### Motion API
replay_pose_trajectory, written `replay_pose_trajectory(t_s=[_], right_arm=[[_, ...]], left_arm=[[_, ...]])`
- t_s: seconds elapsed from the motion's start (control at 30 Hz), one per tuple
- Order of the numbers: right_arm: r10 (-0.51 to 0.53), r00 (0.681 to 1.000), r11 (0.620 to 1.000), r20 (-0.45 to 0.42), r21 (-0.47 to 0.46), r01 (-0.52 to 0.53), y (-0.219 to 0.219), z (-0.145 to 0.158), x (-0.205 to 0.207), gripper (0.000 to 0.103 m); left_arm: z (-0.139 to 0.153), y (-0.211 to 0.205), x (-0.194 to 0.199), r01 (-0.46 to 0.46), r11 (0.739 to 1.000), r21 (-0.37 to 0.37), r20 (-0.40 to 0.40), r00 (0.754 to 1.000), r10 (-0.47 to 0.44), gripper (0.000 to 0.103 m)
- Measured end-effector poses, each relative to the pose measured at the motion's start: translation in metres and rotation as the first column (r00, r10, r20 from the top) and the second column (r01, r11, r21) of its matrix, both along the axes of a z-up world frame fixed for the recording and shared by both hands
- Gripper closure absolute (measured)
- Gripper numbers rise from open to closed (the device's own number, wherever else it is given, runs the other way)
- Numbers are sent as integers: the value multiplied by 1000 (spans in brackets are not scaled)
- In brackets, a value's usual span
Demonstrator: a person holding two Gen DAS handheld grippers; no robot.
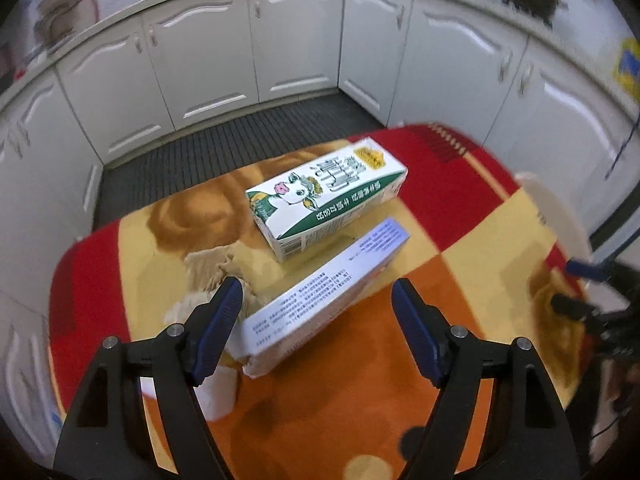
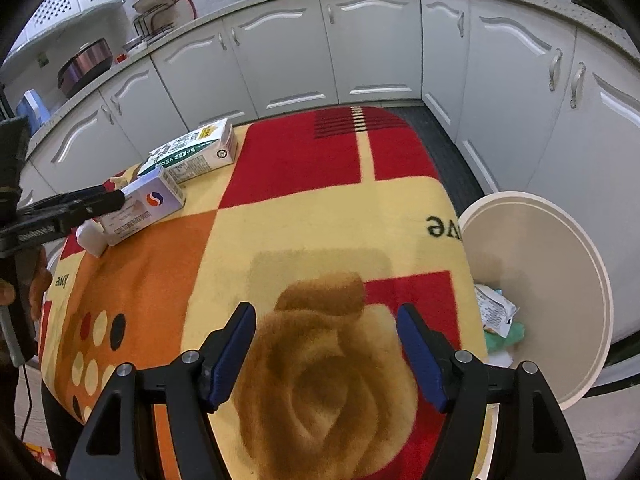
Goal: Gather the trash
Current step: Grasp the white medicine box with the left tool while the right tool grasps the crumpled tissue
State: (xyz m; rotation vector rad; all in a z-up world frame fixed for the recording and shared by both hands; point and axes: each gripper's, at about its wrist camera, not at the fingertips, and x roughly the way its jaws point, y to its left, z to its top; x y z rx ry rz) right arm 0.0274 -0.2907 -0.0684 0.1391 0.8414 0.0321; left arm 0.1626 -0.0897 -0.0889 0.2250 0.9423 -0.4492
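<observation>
**A:** Left wrist view, status check. What remains on the tabletop (image 1: 400, 380)?

**B:** Three items, judged as trash. A milk carton (image 1: 326, 196) lies flat near the far edge. A white medicine box (image 1: 320, 300) lies just in front of it. A small white bottle (image 2: 90, 238) stands at the near end of the box. The left tongs (image 1: 318, 328) are open. The box end sits between the pads, but no pad presses on it.

**A:** And the right side?

**B:** The right tongs (image 2: 326, 354) are open and empty, over the rose pattern of the cloth, well apart from all three items.

**A:** What is already done?

**B:** The round bin (image 2: 560, 280) stands beside the tabletop on the right. It already holds crumpled wrappers (image 2: 498, 314), so part of the collection appears complete. Three items remain, and none is gripped yet.

**A:** Any obstructions?

**B:** The bottle stands touching or just beside the box, close to the left pad, so closing on the box could tip it. The carton lies near the box's far end. The route from the items to the bin across the cloth looks free. White cabinets (image 2: 280, 60) stand behind.
</observation>
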Motion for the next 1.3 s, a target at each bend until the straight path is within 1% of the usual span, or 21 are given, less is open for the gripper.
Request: replay_pose_trajectory(t_s=[0.07,0.13,0.17,0.2,0.27,0.3,0.4,0.47,0.57,0.73,0.87,1.03,1.13,1.2,1.3], right_arm=[[2,1000,1000,-3,3,-2,1,-1,3,33],[5,1000,1000,2,9,-5,1,0,3,33],[8,1000,1000,3,12,-8,1,0,4,33],[11,1000,1000,3,13,-11,2,0,4,33],[18,1000,1000,0,13,-18,4,0,7,33],[22,1000,1000,-1,13,-22,6,0,8,33],[30,1000,999,-1,13,-30,9,-1,8,33],[34,999,999,0,15,-34,10,-1,8,33],[35,999,999,3,17,-35,12,0,6,33],[52,999,998,17,17,-52,19,5,3,33],[90,996,996,19,28,-90,33,7,6,33],[171,985,983,7,71,-171,65,4,18,32],[235,972,968,8,92,-234,91,2,29,32],[284,959,955,7,92,-283,115,2,40,32],[342,940,937,9,75,-342,149,2,55,31]], left_arm=[[-6,-8,0,34,998,49,3,999,-34,27],[-10,-14,1,53,996,74,5,999,-53,27],[-12,-16,0,60,995,84,5,998,-61,31],[-13,-18,0,67,994,85,0,998,-67,35],[-16,-19,2,71,994,81,-27,997,-69,62],[-17,-20,3,67,994,81,-38,997,-64,68],[-17,-21,2,60,994,91,-41,998,-57,69],[-15,-18,3,44,996,76,-45,998,-41,73],[-5,-5,3,13,1000,-12,-90,996,-14,79],[14,18,-14,-14,997,-80,-118,993,4,81],[26,53,-34,-62,989,-137,-141,989,42,82],[26,102,-65,-138,979,-149,-155,981,114,82],[25,130,-75,-194,972,-134,-143,974,175,82],[21,147,-80,-234,964,-123,-139,966,217,82],[13,168,-82,-285,949,-134,-154,952,264,82]])
